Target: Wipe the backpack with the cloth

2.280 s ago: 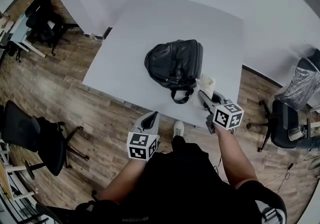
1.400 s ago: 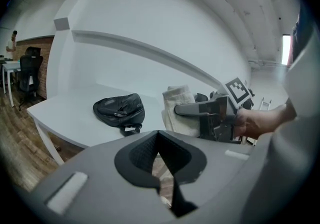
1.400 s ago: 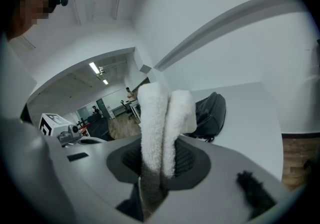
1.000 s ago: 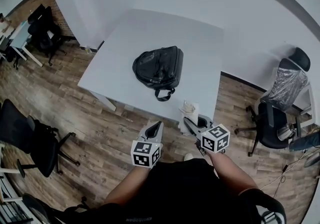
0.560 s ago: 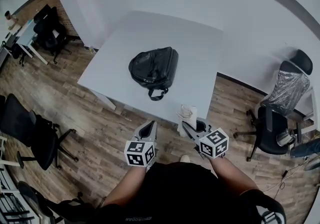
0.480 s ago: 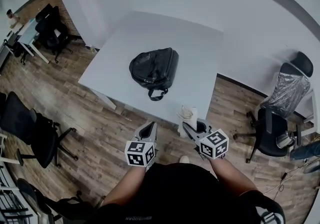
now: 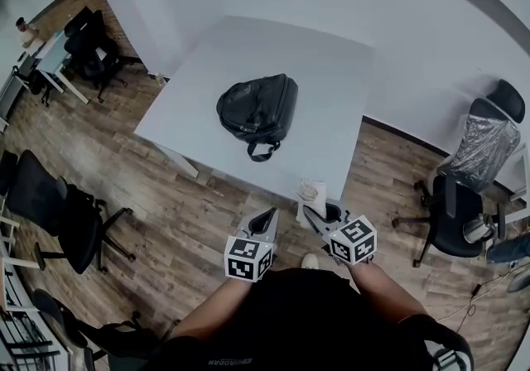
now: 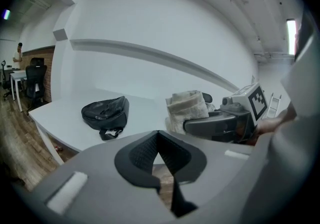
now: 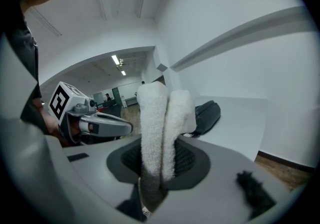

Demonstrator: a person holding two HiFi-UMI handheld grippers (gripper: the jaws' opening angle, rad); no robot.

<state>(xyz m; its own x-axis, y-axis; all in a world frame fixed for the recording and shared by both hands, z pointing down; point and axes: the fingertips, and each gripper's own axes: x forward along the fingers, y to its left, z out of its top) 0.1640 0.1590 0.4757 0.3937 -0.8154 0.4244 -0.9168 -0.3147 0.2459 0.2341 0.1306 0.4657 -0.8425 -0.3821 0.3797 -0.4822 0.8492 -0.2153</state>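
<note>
Left jaws: my left gripper [image 7: 265, 219] has them pressed together, nothing between.
Right jaws: my right gripper [image 7: 314, 214] has them clamped on the folded cloth [image 9: 160, 123]; its pale folds stand up above the pads.
Backpack: black backpack [image 7: 258, 106] lies flat on the white counter [image 7: 335, 84], handle loop at the near side, well apart from both grippers.
Gripper position: side by side over the wooden floor [image 7: 190, 204], off the counter's near edge.
</note>
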